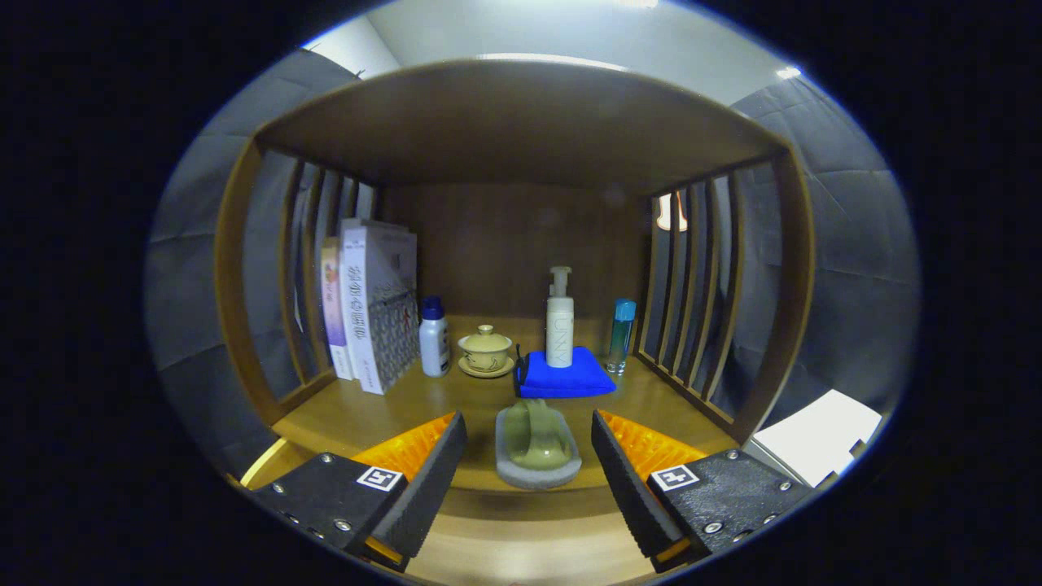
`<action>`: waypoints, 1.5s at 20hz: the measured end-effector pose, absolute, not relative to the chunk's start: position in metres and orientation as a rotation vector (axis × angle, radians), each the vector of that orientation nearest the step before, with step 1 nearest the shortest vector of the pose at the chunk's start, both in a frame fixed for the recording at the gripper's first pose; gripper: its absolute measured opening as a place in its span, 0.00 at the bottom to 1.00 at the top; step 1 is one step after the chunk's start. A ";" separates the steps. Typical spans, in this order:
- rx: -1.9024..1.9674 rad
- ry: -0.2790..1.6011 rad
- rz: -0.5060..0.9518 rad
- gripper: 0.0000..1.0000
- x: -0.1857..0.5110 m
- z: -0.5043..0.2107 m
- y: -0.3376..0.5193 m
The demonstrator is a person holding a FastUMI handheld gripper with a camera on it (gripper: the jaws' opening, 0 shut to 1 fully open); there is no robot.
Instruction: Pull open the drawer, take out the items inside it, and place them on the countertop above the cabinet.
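Note:
A grey oblong dish (pixel 537 470) with an olive-green piece (pixel 539 435) on it rests on the wooden countertop (pixel 358 419), close to its front edge. My gripper (pixel 529 417) is open. Its two fingers stand either side of the dish with a gap on each side, touching nothing. Below the countertop's edge, between the finger bases, a paler wooden surface (pixel 529 553) shows; I cannot tell whether it is the drawer.
Further back stand books (pixel 370 309), a white bottle with a blue cap (pixel 434 338), a lidded cup on a saucer (pixel 486 352), a folded blue cloth (pixel 566 378) with a pump bottle (pixel 559 321) on it, and a slim blue bottle (pixel 621 334). Slatted wooden sides (pixel 692 309) and a roof enclose the shelf.

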State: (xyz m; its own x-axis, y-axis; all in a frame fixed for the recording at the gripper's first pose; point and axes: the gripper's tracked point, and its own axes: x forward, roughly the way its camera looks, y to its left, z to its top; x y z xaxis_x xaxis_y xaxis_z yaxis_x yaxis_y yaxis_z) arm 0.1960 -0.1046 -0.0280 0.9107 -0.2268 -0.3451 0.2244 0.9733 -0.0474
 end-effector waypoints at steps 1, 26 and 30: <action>-0.009 0.333 -0.222 0.95 0.184 -0.024 -0.100; 0.052 0.132 -0.088 0.95 0.003 -0.075 -0.020; 0.028 0.181 -0.106 0.95 0.003 -0.106 -0.022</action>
State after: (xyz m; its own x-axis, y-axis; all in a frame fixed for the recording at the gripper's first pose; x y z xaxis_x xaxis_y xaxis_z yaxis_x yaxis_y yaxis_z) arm 0.0031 -0.0221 -0.1059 0.9782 -0.1024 -0.1807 0.1074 0.9940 0.0185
